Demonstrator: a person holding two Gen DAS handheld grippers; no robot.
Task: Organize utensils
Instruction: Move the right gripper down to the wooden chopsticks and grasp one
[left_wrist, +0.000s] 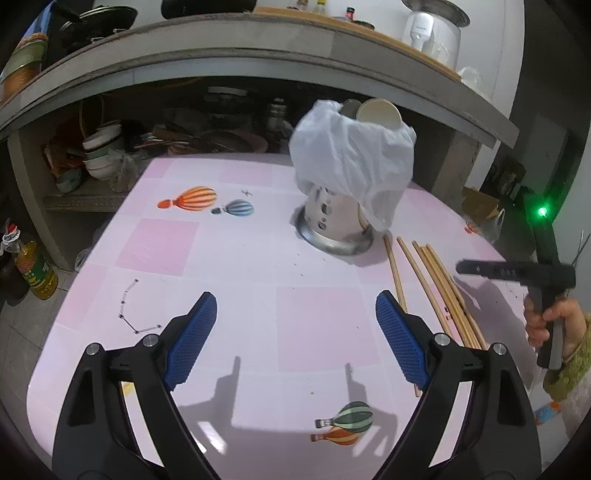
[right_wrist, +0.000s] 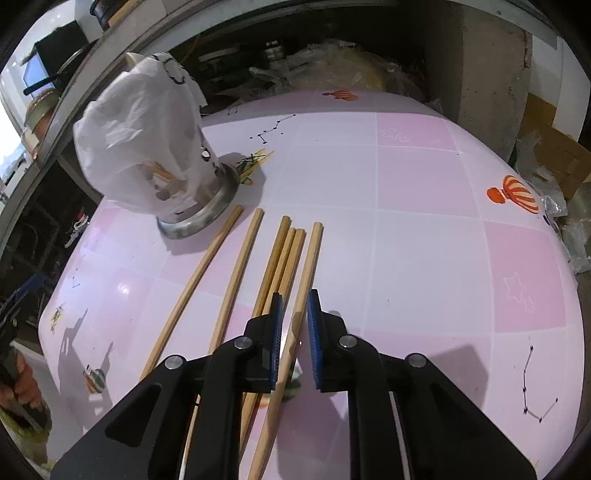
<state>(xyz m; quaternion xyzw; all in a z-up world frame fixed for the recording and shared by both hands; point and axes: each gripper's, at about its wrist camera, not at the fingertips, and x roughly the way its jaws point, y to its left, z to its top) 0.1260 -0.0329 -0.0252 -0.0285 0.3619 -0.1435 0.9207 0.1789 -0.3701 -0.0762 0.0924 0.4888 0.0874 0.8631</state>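
Note:
Several wooden chopsticks (right_wrist: 236, 266) (left_wrist: 432, 273) lie side by side on the pink tablecloth (right_wrist: 424, 221), right of a metal utensil holder (right_wrist: 199, 218) (left_wrist: 332, 229). A white plastic bag (right_wrist: 140, 155) (left_wrist: 351, 158) is draped over the holder. My right gripper (right_wrist: 295, 295) is low over the table, its jaws narrowed around the rightmost chopstick (right_wrist: 312, 251). A thin gap shows on the stick's left side, so the pads do not clamp it. My left gripper (left_wrist: 295, 295) hovers wide open over bare cloth, left of the chopsticks, with nothing between its fingers.
A concrete counter overhangs the table's far side. The shelf below it holds stacked bowls (left_wrist: 99, 147) and pans. An oil bottle (left_wrist: 35, 269) stands on the floor at the left. Cardboard and plastic bags (right_wrist: 554, 155) crowd the right edge. A hand (left_wrist: 546, 317) grips the right tool.

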